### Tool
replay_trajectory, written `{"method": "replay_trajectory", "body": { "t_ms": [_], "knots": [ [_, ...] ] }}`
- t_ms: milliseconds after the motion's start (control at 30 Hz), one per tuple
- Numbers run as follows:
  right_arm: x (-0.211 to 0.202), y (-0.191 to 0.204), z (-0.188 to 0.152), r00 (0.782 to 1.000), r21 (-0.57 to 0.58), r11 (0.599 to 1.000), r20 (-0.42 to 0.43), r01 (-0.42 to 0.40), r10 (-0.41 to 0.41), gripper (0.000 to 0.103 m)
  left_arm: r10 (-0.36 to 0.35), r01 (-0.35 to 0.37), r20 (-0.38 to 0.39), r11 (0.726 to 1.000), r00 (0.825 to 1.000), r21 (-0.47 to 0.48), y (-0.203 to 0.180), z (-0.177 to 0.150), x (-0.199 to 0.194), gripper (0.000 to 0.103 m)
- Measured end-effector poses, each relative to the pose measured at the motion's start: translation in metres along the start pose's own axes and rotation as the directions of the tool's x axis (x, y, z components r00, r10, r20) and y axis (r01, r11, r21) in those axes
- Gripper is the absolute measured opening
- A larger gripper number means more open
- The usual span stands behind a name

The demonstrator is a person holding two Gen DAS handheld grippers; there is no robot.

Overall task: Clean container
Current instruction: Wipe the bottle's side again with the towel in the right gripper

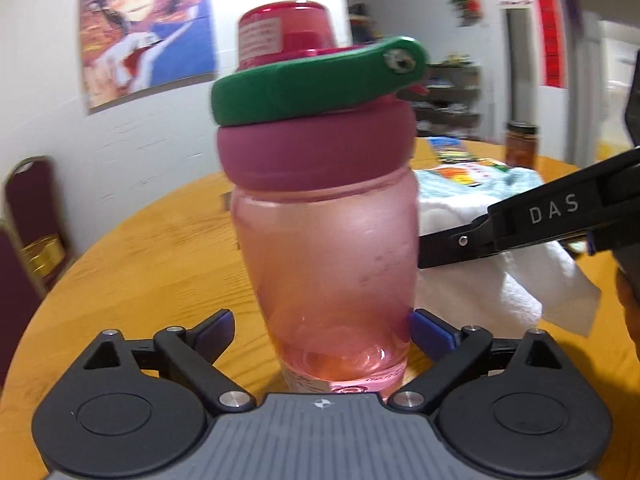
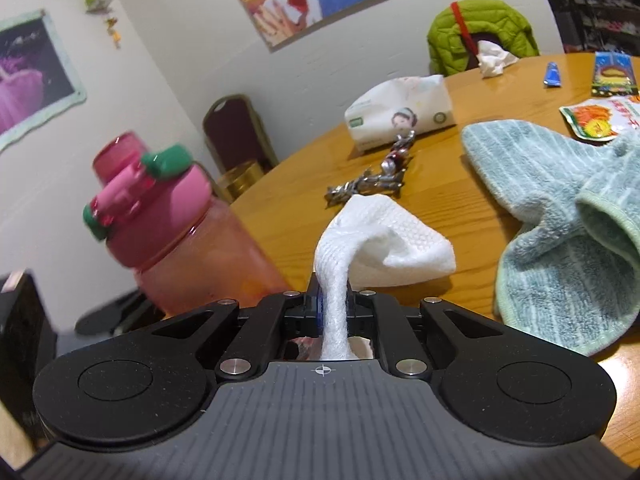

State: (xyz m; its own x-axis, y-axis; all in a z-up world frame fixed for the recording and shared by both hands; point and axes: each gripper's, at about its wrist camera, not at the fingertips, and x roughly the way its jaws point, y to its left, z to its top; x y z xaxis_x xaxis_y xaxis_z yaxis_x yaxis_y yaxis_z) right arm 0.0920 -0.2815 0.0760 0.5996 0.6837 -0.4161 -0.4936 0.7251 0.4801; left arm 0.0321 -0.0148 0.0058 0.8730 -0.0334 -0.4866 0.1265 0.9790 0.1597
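Table [image 2: 472, 80]: round, pale wood, against white walls. Poster [image 1: 148, 28] high on the wall behind the bottle; purple picture [image 2: 28, 80] further along. Maroon chair [image 2: 236, 132] with gold frame pushed to the table edge beyond the bottle; green jacket [image 2: 480, 28] draped over another seat on the far side. Tissue pack [image 2: 400, 114] well beyond the bottle on the tabletop, foil wrappers [image 2: 372, 180] just in front of it. Teal towel [image 2: 560, 208] sprawled to the wipe's far side from the bottle, snack packets [image 2: 596, 120] past it, blue tube [image 2: 553, 73] and crumpled tissue [image 2: 494, 58] near the far edge.

Bottle [image 1: 328, 256]: translucent pink body, darker pink screw collar, red cap with a white label, green carry loop tilted across the lid. Faint smudges on the wall of the body; blur hides finer detail. Held at its lower body, whether lifted or resting on the table cannot be told.

Left gripper [image 1: 320, 332]: blue pads [image 1: 430, 330] spread to the bottle's width; the far-side pad touching its lower body, the other looking slightly off it.

Right gripper [image 2: 334, 300]: closed tight on a white textured wipe [image 2: 384, 240], which bunches upward from the pinch and flares out above. Seen from the left camera, black finger marked DAS reaching to the bottle's side, wipe hanging beneath it just beside the body; contact not clear.
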Motion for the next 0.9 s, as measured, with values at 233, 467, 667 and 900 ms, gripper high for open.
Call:
{"method": "replay_trajectory", "body": {
  "t_ms": [233, 467, 667, 900],
  "knots": [
    [-0.004, -0.003, 0.002, 1.0, 0.006, 1.0, 0.026, 0.017, -0.017, 0.012, 0.115, -0.113, 0.021, 0.991, 0.993, -0.072, -0.023, 0.002, 0.005, 0.075],
    [-0.011, -0.007, 0.007, 0.995, 0.041, 0.995, 0.04, -0.095, 0.093, 0.012, -0.323, 0.317, 0.109, 0.946, 0.94, 0.068, 0.025, -0.004, 0.01, 0.071],
    [-0.016, -0.038, 0.007, 0.913, 0.315, 0.857, 0.158, -0.408, 0.376, 0.013, -0.421, 0.411, 0.113, 0.906, 0.9, 0.096, 0.036, -0.005, 0.01, 0.071],
    [0.02, -0.055, -0.007, 0.97, 0.402, 0.892, -0.03, -0.21, 0.242, 0.012, -0.403, 0.392, 0.107, 0.914, 0.909, 0.108, 0.046, 0.003, 0.017, 0.071]
  ]
}}
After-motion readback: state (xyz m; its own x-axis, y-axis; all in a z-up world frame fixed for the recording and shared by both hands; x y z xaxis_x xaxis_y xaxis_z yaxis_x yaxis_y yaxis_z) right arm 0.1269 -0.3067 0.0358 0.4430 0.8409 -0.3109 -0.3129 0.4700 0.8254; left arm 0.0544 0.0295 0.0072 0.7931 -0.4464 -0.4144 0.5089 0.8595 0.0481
